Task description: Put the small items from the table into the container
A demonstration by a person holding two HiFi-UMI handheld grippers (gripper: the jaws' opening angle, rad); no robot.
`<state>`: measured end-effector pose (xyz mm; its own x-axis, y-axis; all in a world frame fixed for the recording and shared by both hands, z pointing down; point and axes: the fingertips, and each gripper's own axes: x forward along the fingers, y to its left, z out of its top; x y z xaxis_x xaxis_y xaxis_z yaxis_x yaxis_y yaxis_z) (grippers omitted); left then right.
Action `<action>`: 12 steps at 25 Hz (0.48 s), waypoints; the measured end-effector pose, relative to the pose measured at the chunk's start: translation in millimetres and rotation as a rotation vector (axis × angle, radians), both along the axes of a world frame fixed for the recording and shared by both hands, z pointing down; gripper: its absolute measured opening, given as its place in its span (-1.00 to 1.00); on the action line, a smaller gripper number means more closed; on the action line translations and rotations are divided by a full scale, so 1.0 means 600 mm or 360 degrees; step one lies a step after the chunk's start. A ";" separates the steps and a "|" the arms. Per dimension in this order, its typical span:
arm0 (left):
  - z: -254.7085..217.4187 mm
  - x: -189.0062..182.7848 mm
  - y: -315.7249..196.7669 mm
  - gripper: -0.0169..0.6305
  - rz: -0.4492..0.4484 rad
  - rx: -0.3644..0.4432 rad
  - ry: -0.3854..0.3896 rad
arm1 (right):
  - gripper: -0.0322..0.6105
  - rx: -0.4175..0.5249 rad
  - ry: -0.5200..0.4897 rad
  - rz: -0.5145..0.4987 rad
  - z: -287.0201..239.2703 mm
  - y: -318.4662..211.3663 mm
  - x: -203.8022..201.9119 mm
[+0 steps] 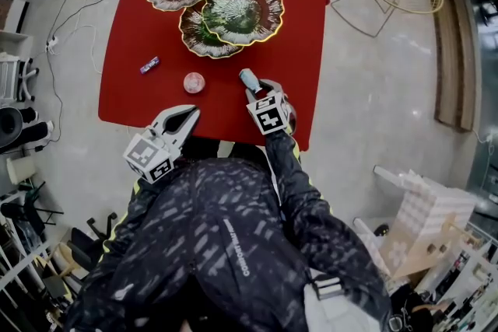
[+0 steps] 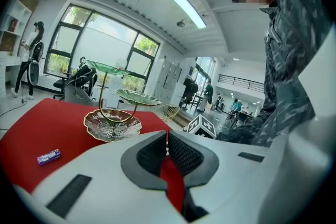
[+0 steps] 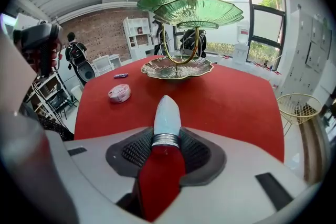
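R gripper [image 3: 167, 140] pinches bulb-shaped item [image 3: 167, 113] at its metal band, tip ahead; prob. light, slippery, fragile; L gripper [image 2: 167, 135] pressed together, empty.

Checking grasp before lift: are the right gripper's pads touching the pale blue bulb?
Touching. Right gripper view: both pads of the right gripper sit against the bulb at its silver collar, no gap either side.

The right gripper [image 3: 167, 148] (tilted steeply down) clamps a pale bulb [image 3: 167, 115]; the left gripper [image 2: 167, 136], nearly level, is closed empty.
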<state>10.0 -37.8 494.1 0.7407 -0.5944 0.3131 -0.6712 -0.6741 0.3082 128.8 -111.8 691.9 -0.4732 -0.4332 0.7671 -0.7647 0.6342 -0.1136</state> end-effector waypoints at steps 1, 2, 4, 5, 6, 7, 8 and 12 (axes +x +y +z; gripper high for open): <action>-0.001 0.001 0.001 -0.90 0.0000 0.0003 0.0002 | -0.39 0.0007 -0.0003 -0.0004 -0.005 0.002 0.000; -0.002 0.001 0.002 -0.90 0.0000 0.0006 0.0004 | -0.39 0.0015 -0.0005 -0.0009 -0.011 0.004 0.000; -0.005 0.001 0.002 -0.90 -0.0003 0.0012 0.0008 | -0.39 0.0033 -0.0007 -0.0022 -0.023 0.006 -0.001; -0.006 0.001 0.001 -0.90 -0.0004 0.0015 0.0010 | -0.39 0.0043 -0.0007 -0.0028 -0.030 0.006 -0.001; -0.007 0.001 0.000 -0.90 -0.0006 0.0018 0.0012 | -0.39 0.0052 -0.0009 -0.0033 -0.038 0.006 -0.001; -0.007 0.002 0.000 -0.90 -0.0006 0.0023 0.0012 | -0.39 0.0062 -0.0012 -0.0036 -0.045 0.006 -0.001; -0.009 0.002 -0.001 -0.90 -0.0007 0.0028 0.0012 | -0.39 0.0073 -0.0017 -0.0038 -0.053 0.006 -0.002; -0.013 0.003 -0.005 -0.90 -0.0016 0.0048 0.0020 | -0.39 0.0110 -0.0067 -0.0039 -0.089 0.005 -0.008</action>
<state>11.9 -40.9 486.1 0.7384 -0.6109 0.2857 -0.6743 -0.6764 0.2964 123.8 -108.6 638.7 -0.5155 -0.4722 0.7150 -0.7445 0.6600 -0.1009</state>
